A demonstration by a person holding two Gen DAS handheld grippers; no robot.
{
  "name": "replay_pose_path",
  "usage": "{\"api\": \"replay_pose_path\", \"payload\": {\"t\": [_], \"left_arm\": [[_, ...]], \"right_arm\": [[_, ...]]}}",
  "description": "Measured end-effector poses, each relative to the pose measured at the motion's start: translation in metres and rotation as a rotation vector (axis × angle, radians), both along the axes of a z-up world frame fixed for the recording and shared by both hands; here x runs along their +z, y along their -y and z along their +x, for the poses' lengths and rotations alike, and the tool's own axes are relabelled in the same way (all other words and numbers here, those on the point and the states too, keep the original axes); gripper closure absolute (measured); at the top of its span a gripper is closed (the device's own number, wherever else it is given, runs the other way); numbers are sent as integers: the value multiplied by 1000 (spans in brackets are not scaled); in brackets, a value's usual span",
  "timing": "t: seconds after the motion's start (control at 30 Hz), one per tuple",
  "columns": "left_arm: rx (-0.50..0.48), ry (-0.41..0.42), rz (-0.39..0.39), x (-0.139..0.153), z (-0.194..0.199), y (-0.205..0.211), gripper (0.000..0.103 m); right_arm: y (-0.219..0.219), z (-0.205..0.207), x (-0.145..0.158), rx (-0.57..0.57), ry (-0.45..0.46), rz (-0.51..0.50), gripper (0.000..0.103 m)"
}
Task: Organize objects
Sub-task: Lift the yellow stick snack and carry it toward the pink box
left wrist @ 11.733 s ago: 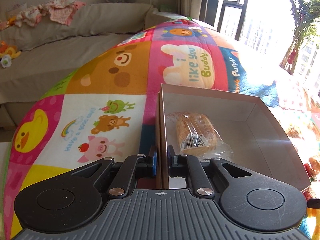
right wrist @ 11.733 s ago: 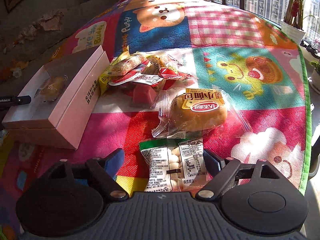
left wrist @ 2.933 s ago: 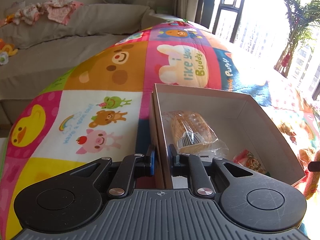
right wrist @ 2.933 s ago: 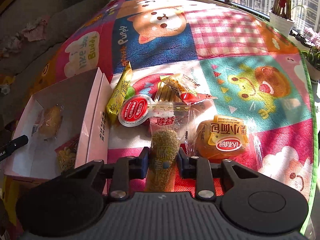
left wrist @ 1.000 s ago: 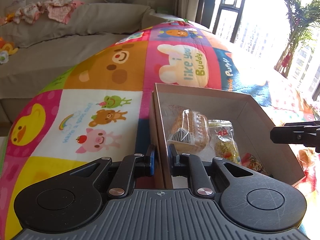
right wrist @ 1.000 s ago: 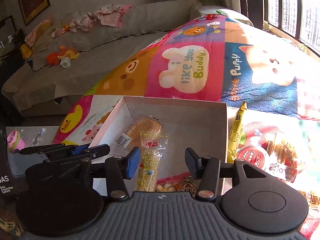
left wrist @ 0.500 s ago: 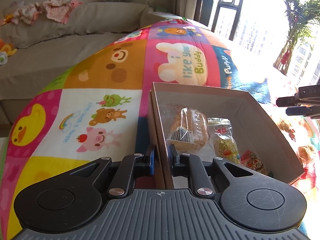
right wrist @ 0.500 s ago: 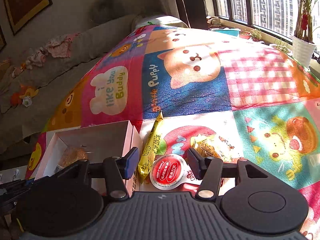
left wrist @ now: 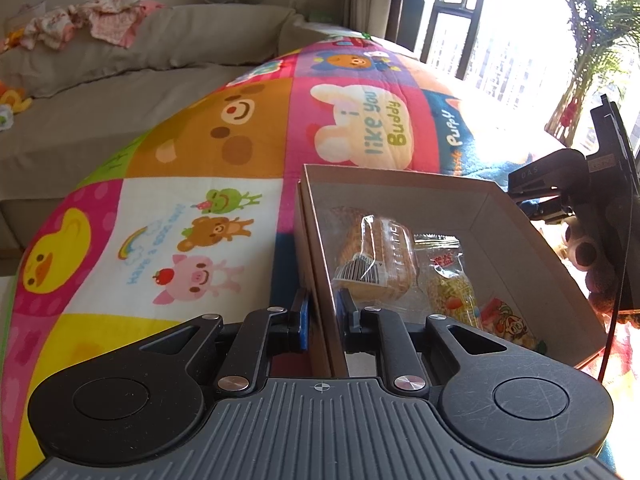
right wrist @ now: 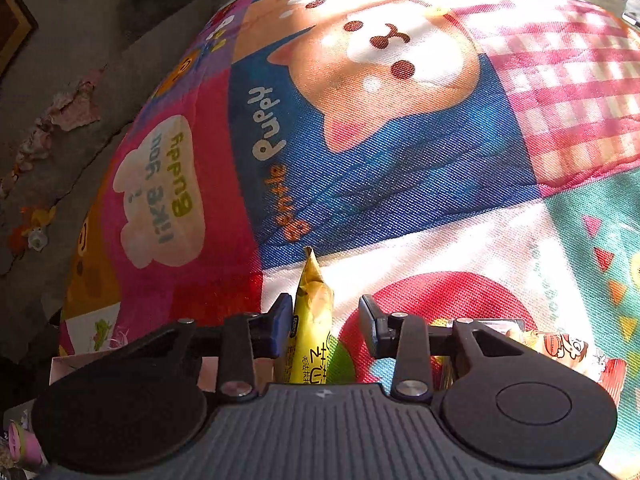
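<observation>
A grey sofa (left wrist: 120, 92) with clothes (left wrist: 92, 20) on its cushion stood at the left, and a colourful cartoon mat (left wrist: 256, 120) covered the floor toward a bright window (left wrist: 500, 20) and a plant (left wrist: 592, 40). The left gripper (left wrist: 323, 312) was closed on the left wall of an open cardboard box (left wrist: 516, 248), which held a wrapped cake (left wrist: 376, 256) and two small snack packets; the nearest one was partly hidden. The right gripper (right wrist: 326, 328) stood open around a yellow snack stick (right wrist: 312, 320) on the mat, with the left finger touching it and the right finger apart. Other packets (right wrist: 560, 348) at the right were cut off.
</observation>
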State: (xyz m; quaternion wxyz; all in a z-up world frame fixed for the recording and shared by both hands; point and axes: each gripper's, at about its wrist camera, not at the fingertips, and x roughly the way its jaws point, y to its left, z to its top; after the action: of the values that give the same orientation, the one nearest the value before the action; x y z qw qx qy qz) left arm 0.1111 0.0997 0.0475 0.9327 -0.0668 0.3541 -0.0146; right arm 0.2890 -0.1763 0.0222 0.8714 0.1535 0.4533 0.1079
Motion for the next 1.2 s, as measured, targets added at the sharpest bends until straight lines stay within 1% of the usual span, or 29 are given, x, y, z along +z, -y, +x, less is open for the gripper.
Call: {"api": "replay_pose_path", "payload": {"t": [0.03,0.1,0.2,0.4,0.47,0.53,0.63,0.7,0.73,0.83,0.93,1.03,1.2], "left_arm": [[0,0,-1,0,0,0,86],[0,2,-4,0,0,-1,86],[1,4,-8,0,0,-1,86],[7,7,-12,-1,0,-1,86],[7,7,-11,-1,0,-1,86],[8,7,-11,-1,0,-1,86],[7,7,-12,-1,-1,-1,86],[7,7,-12,-1,-1,-1,86],[7,7,-12,-1,-1,-1,86],[5,7,-14,-1,-1,-1,86],[4,7,-14,-1,-1,-1,86],[7,8,-16,-1,-1,-1,86],[10,7,-17,-1,-1,0,86]], "right_arm": [[0,-3,2,12,10,-2,81],[1,-12,9,13,36,-14,82],[10,-39,30,38,137,-37,82],[28,-116,84,50,330,-133,83],[34,-143,101,51,382,-161,84],[40,-168,115,61,410,-184,84],[46,-203,126,106,394,-209,84],[49,-224,126,137,353,-224,84],[51,-233,125,148,325,-223,84],[59,-260,126,149,277,-222,84],[66,-281,131,169,232,-189,84],[68,-292,127,195,180,-180,84],[65,-283,98,192,122,-161,84]]}}
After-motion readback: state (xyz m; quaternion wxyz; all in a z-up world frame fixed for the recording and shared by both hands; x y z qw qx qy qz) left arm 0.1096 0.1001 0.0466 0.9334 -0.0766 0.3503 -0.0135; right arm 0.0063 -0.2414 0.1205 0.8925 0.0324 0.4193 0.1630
